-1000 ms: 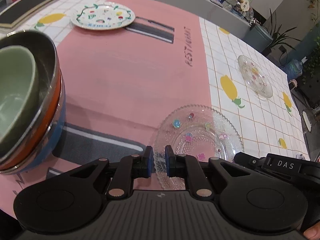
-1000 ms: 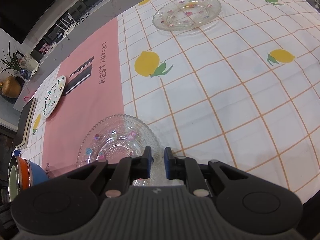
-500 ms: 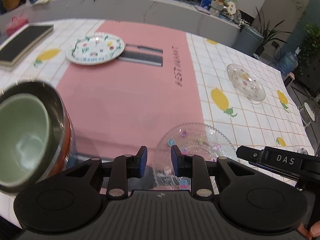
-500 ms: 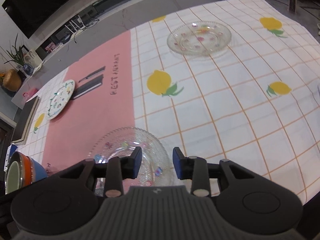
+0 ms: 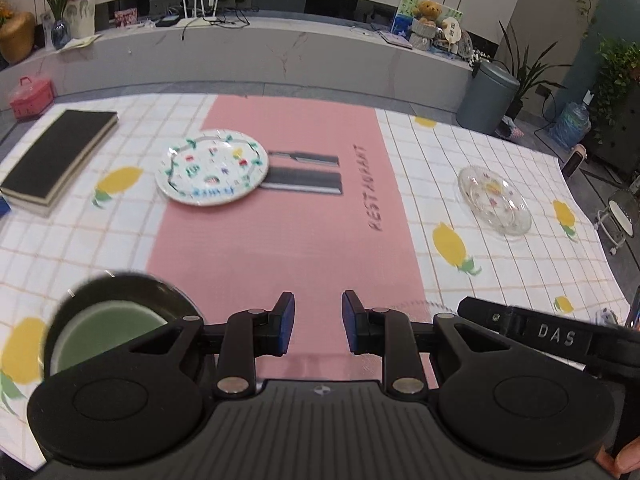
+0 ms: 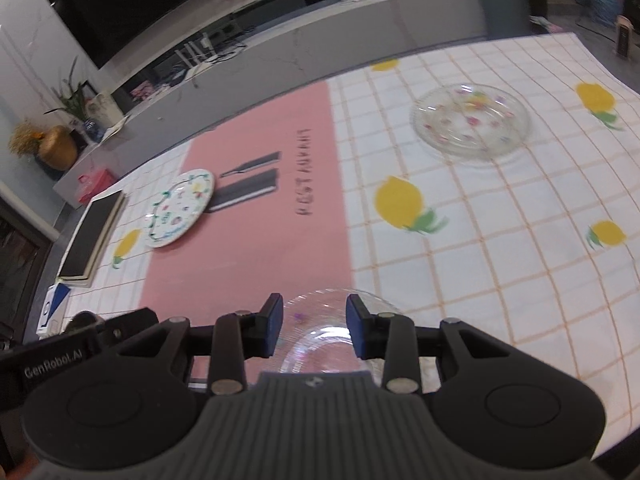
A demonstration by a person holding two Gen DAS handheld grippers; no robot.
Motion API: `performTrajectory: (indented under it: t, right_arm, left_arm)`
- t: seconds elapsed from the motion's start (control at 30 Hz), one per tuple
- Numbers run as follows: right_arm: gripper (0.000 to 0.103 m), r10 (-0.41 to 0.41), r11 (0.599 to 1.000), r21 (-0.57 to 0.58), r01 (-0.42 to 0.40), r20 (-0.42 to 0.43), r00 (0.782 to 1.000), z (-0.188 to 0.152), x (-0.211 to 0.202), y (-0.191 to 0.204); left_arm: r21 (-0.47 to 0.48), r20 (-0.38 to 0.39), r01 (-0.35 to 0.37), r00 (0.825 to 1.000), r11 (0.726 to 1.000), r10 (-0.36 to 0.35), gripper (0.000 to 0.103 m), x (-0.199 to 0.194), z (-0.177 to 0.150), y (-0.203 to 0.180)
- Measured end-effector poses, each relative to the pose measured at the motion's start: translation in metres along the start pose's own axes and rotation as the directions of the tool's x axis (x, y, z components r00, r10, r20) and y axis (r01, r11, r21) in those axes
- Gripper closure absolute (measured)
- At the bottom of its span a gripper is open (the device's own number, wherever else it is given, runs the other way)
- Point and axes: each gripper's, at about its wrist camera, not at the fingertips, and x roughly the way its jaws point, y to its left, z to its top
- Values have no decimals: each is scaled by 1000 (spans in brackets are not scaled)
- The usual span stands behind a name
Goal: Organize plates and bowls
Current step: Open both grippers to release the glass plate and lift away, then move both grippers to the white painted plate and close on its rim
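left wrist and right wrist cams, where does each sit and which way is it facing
Left wrist: rides the left gripper, angled down across the tablecloth; open fingers, a fingertip at the corner.
Right wrist: rides the right gripper, angled down over the near glass plate; open fingers.
Shared: painted plate, far glass plate.

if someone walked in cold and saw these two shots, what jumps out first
Probably the broad pink strip down the middle of the lemon-print tablecloth, with the colourful painted plate straddling its far left edge. Next, a clear glass plate far right, another glass plate under the open right gripper, and stacked bowls near left.
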Motion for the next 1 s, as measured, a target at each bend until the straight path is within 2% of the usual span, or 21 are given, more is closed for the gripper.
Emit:
performTrajectory:
  t: [0.37, 0.73, 0.87, 1.0]
  right_arm:
    - [68, 39, 997, -64, -38, 12, 999, 21, 21, 46]
    - [67, 72, 993, -90, -74, -18, 997, 38, 58, 79]
    - [64, 85, 992, -92, -87, -31, 996, 45, 75, 90]
    - [62, 96, 990, -98, -100, -47, 994, 52, 95, 101]
  left_arm:
    - [-11, 74, -27, 997, 1000, 28, 74, -20, 45, 49]
    - [31, 83, -60, 995, 998, 57, 71, -23, 85, 110]
    - [45, 82, -45, 996, 998, 41, 61, -12, 96, 131]
    - [38, 77, -34, 997, 999, 31, 57, 6, 104, 155]
